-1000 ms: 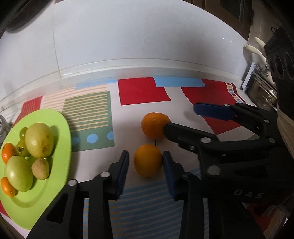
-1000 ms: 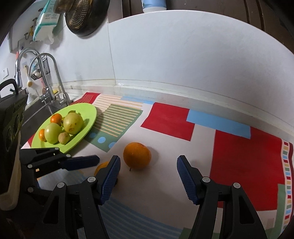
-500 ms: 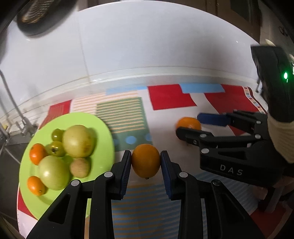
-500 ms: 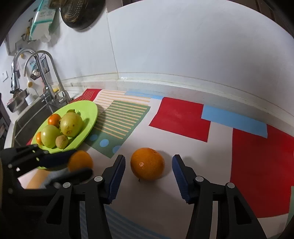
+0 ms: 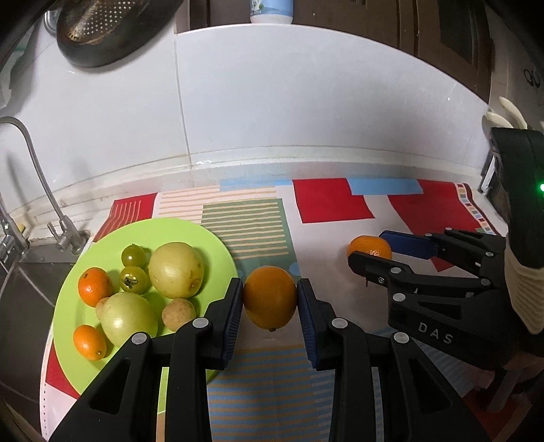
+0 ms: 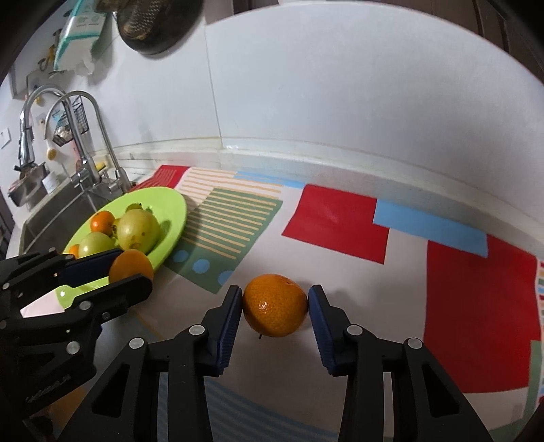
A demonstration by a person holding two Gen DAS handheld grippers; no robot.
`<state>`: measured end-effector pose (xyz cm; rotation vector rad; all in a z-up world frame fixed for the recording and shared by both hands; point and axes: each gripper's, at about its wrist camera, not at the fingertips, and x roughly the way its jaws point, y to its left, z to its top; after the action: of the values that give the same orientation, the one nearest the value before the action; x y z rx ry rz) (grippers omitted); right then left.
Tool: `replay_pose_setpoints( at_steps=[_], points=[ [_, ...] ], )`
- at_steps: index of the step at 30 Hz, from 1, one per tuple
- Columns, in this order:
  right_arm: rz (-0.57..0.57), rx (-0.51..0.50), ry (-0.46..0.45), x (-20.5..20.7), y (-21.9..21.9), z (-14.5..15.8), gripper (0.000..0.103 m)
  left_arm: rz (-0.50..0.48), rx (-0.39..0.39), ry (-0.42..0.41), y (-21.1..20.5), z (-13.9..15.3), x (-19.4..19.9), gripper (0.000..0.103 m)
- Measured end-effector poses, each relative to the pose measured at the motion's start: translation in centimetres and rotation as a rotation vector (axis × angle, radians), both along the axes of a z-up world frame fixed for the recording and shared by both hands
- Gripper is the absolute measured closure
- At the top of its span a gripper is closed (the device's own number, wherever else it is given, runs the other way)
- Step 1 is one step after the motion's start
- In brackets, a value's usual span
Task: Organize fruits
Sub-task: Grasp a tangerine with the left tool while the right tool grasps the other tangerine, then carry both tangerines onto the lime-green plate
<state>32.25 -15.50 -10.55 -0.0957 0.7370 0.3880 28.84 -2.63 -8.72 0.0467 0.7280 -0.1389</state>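
Note:
My left gripper (image 5: 270,302) is shut on a smooth orange (image 5: 270,302) and holds it in the air just right of the green plate (image 5: 210,238); the pair also shows in the right wrist view (image 6: 131,265). The plate holds two pale green apples, small oranges, green tomatoes and a small brown fruit. My right gripper (image 6: 274,306) has closed around a second orange (image 6: 274,305) that rests on the patterned mat (image 6: 333,217); both pads touch its sides. That orange also shows in the left wrist view (image 5: 369,245).
A sink with curved taps (image 6: 81,136) lies left of the plate. The white tiled wall (image 5: 306,102) rises behind the mat. A dark colander (image 5: 108,30) hangs on the wall above.
My left gripper shut on its orange, lifted it and carried it left to the plate's edge. My right gripper moved forward and closed around the second orange.

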Motion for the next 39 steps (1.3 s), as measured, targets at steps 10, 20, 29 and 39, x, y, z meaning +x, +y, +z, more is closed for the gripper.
replay_pose_setpoints(
  at_steps=[10,20,29,39],
  points=[
    [-0.018,0.034,-0.036,-3.3,0.2,2.7,0.062,0.009,-0.032,-0.047,1.2,2.2,-3.1,0.071],
    [-0.034,0.052,-0.074,-7.4,0.7,4.9,0.062,0.011,-0.046,-0.089,2.2,4.1,-6.9,0.071],
    [-0.038,0.082,-0.093,-11.0,1.3,6.3,0.062,0.015,-0.048,-0.117,3.1,5.3,-10.2,0.071],
    [-0.028,0.098,-0.126,-13.9,3.6,7.8,0.062,0.02,-0.04,-0.147,5.8,6.2,-13.1,0.071]
  ],
)
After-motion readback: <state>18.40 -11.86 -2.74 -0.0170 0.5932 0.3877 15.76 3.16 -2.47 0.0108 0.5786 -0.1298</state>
